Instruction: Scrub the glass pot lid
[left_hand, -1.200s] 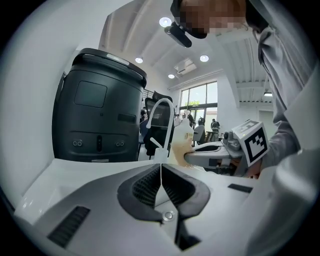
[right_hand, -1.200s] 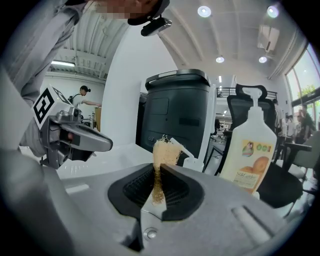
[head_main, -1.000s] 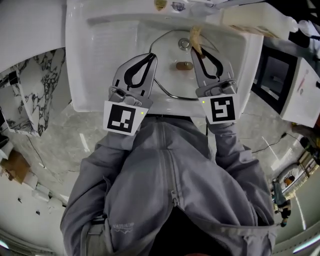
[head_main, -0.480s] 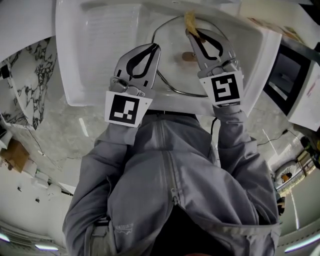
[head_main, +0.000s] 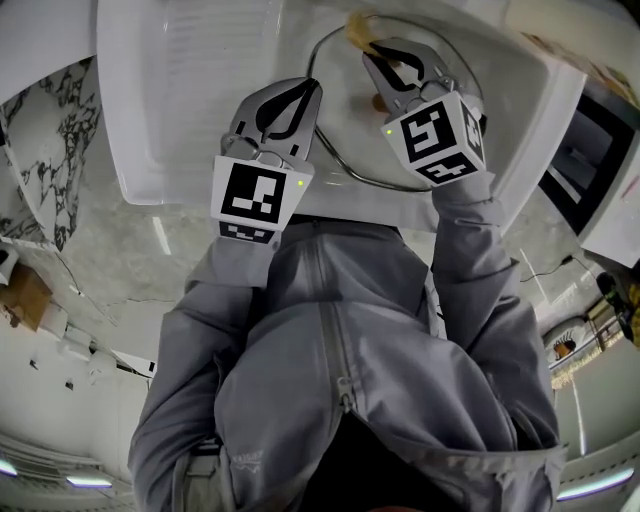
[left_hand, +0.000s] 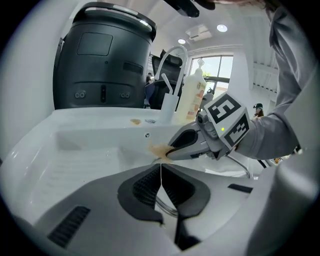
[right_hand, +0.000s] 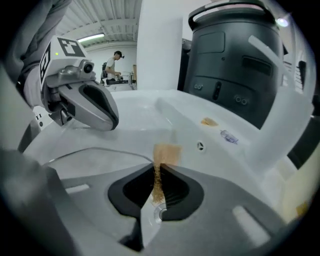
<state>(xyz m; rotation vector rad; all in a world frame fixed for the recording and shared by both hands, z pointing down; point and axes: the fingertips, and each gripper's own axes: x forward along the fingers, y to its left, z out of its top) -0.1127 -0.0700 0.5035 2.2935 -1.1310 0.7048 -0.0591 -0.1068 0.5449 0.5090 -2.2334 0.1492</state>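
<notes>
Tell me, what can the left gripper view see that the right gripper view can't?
Only the left gripper view shows the curved tap, the pale bottle beside it, a bright window, and the right gripper seen from outside. Only the right gripper view shows the left gripper from outside and a person far behind it. Both views show the white sink, the big dark container, the glass lid's rim, and the brown scrub pad pinched in the right gripper's shut jaws.
</notes>
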